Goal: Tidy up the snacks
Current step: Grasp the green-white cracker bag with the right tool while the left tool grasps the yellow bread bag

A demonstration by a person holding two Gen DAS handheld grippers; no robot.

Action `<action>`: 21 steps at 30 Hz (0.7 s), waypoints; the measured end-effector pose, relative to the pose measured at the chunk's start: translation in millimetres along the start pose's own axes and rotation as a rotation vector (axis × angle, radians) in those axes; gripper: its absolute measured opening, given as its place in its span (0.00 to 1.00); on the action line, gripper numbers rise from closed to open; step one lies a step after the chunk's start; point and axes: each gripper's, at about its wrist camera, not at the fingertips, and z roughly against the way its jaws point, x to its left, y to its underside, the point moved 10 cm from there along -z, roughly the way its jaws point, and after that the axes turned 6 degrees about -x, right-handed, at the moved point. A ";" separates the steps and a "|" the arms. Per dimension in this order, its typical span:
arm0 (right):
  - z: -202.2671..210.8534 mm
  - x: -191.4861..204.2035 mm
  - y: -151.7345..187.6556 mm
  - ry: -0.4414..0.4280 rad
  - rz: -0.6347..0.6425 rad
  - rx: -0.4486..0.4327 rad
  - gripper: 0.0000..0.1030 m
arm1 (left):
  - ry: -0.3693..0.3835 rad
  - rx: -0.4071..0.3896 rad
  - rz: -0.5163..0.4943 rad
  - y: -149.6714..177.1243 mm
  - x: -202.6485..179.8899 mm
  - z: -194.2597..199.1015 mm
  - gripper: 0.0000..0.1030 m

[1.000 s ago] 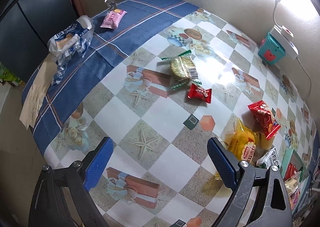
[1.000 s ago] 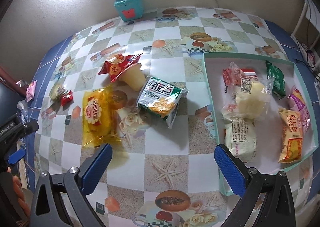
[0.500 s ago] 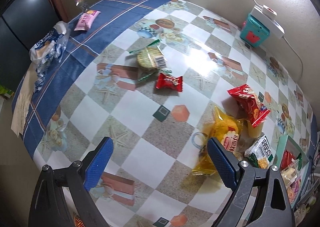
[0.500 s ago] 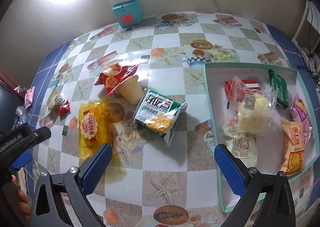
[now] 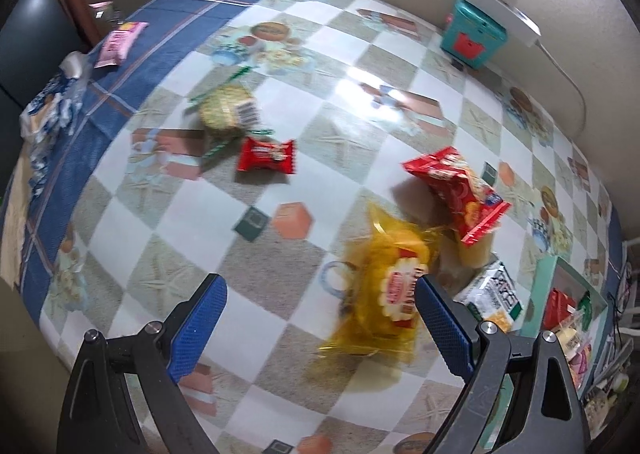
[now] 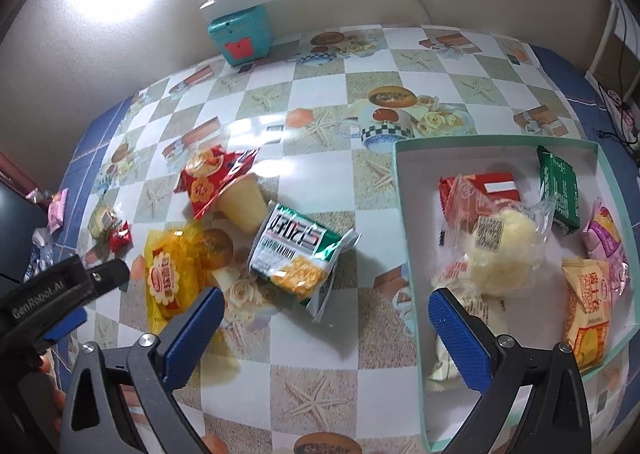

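Yellow plastic fills the lower right of my left wrist view: the yellow bag (image 5: 390, 294) lies on the worktop (image 5: 248, 266) just ahead of my left gripper (image 5: 318, 320), off to its right, with the right finger's tip over the bag's near edge. The bag's long axis runs roughly along my line of sight. My left gripper is spread wide and holds nothing. Past the bag sit a red packet (image 5: 456, 190), a small red sweet (image 5: 266, 155) and a round biscuit pack (image 5: 226, 108); the tray (image 5: 544, 286) shows at the far right.

From the right wrist view, my right gripper (image 6: 324, 316) is likewise wide open and empty, hovering between the green-and-white packet (image 6: 298, 254) and the tray (image 6: 408, 222), which already holds several snacks. The yellow bag (image 6: 172, 278) lies to its left, right beside the left gripper (image 6: 68, 286). I judge the left gripper nearer to the bag; it would need to shift right to straddle it.
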 end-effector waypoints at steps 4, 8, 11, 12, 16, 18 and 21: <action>-1.6 -10.0 -8.0 0.002 -0.024 -0.009 1.00 | 0.017 0.014 -0.013 -0.4 -11.6 -8.4 0.92; -5.8 -14.5 -11.5 0.004 -0.037 -0.008 1.00 | 0.051 0.031 -0.005 -1.4 -22.0 -16.1 0.92; -9.5 -7.3 -11.3 -0.001 -0.009 -0.003 1.00 | 0.057 0.043 -0.019 -0.5 -29.5 -22.1 0.92; -10.2 -5.0 -11.0 -0.002 -0.003 -0.003 1.00 | 0.058 0.048 -0.025 0.8 -32.0 -24.2 0.92; -12.7 3.8 -9.6 -0.008 0.017 0.000 1.00 | 0.052 0.069 -0.055 6.3 -39.4 -32.6 0.92; -13.9 5.6 -8.2 -0.005 0.027 0.003 1.00 | 0.048 0.074 -0.065 7.8 -42.3 -36.2 0.92; -15.4 5.6 -6.7 0.007 0.043 0.006 1.00 | 0.047 0.080 -0.068 10.1 -46.8 -39.9 0.92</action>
